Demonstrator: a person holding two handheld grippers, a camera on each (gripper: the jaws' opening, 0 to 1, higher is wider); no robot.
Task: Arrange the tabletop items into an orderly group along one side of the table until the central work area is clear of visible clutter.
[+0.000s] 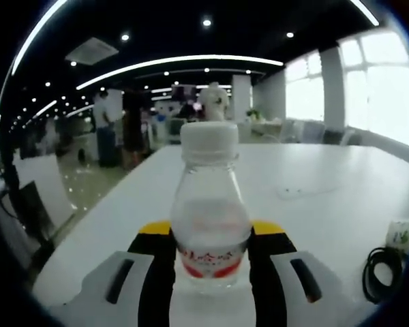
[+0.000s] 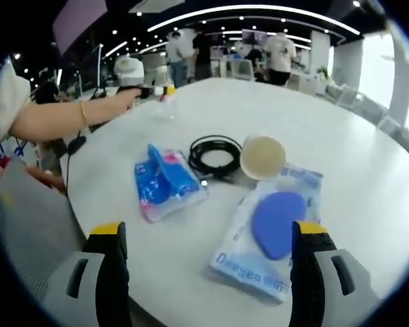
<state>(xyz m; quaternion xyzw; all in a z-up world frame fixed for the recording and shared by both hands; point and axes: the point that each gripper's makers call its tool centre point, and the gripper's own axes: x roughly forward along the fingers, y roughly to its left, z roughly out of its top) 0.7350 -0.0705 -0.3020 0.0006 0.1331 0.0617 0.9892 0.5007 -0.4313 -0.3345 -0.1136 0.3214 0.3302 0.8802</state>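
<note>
In the left gripper view, the left gripper [image 1: 211, 262] has its jaws closed around a clear water bottle [image 1: 210, 218], upright near the table [image 1: 313, 170] edge; setting it down gently and level should keep it from tipping. In the right gripper view, the right gripper [image 2: 208, 262] hangs wide open and empty above the near edge, with a blue packet [image 2: 165, 180], coiled black cable [image 2: 215, 157], cup [image 2: 262, 157] and wipes pack [image 2: 273, 231] clustered centrally, still to be moved aside.

Left gripper [image 1: 210, 262]: jaws closed in on something held upright between them. Right gripper [image 2: 209, 255]: jaws spread wide, nothing between. Bare left arm [image 2: 68, 117] outstretched.
</note>
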